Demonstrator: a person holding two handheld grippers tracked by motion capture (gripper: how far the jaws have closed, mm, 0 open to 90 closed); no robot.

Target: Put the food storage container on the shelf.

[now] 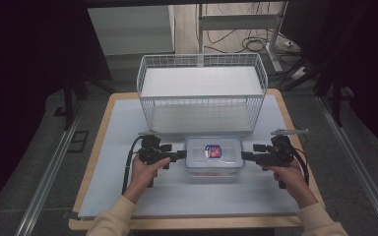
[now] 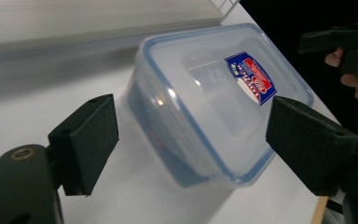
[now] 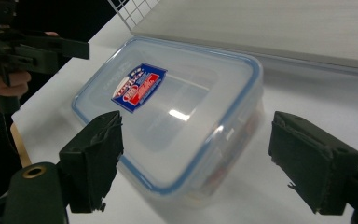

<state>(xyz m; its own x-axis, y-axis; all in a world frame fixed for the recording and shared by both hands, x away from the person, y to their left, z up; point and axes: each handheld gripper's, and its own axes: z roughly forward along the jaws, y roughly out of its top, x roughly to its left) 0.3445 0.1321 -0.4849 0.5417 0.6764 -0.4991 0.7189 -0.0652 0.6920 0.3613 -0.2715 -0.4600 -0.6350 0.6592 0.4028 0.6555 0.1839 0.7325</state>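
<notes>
Both tools stand with jaws apart and nothing clamped, the left tool and right tool flanking the lidded plastic container, which rests mid-surface just before the wire basket at the far edge.

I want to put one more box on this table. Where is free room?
Free: the mat in front of the plastic box, and its strips left and right of the wire basket. Crowded: the gap between box and basket, and beside both grippers.
</notes>
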